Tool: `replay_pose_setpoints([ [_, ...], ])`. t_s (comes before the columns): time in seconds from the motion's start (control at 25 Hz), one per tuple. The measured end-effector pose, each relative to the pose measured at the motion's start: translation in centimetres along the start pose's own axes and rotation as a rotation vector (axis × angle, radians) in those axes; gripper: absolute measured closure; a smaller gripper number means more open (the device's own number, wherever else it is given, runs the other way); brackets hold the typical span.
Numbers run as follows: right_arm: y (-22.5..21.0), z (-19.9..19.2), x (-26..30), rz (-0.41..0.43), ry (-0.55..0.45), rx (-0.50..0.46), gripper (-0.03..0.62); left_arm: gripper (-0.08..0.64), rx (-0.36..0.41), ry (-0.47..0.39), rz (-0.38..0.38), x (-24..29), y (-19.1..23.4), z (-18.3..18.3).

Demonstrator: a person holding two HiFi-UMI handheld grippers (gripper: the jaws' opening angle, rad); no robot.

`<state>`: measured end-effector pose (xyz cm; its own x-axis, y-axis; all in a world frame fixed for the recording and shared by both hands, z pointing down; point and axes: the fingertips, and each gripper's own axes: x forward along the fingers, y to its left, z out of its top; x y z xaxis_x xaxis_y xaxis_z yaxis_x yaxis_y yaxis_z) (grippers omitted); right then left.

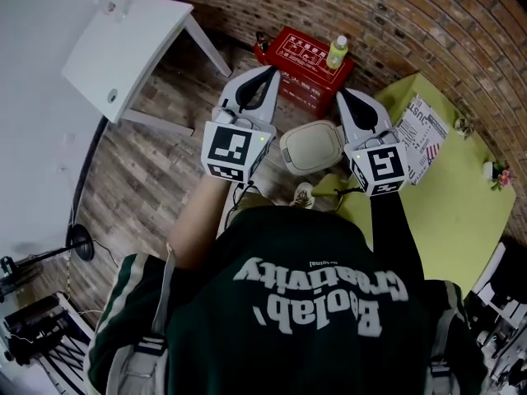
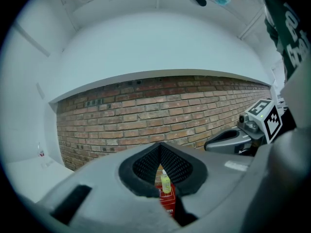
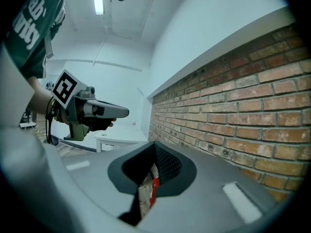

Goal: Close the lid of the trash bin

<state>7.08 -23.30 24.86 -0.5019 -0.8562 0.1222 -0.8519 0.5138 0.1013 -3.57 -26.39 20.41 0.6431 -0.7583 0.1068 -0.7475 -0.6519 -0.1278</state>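
The trash bin (image 1: 311, 146) stands on the wooden floor in front of me. I see its beige, rounded-square top from above and cannot tell how the lid sits. My left gripper (image 1: 268, 71) is held above the floor to the bin's left, jaws shut on nothing. To the bin's right, my right gripper (image 1: 342, 95) is also shut and empty. In the left gripper view the closed jaws (image 2: 160, 147) point at the brick wall, and the right gripper (image 2: 208, 146) shows beside them. The right gripper view has its shut jaws (image 3: 155, 144), with the left gripper (image 3: 125, 112) beyond.
A red box (image 1: 300, 60) with a yellow-green bottle (image 1: 337, 52) on it sits against the brick wall (image 1: 412, 15) behind the bin. A white table (image 1: 123, 48) stands at the left. A green table (image 1: 461, 204) with a printed sheet (image 1: 424, 134) is at the right.
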Motion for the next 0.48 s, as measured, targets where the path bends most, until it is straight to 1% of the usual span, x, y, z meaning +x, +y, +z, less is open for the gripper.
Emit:
replay_pose_setpoints([
  [0.2,0.1,-0.3,0.2,0.014,0.007,0.007,0.580,0.557,-0.016,0.005,0.045,-0.2,0.8,-0.2],
  [0.48,-0.1,-1.0,0.8,0.024,0.027,0.011,0.580,0.557,-0.010,0.018,0.064,0.1,1.3,-0.3],
])
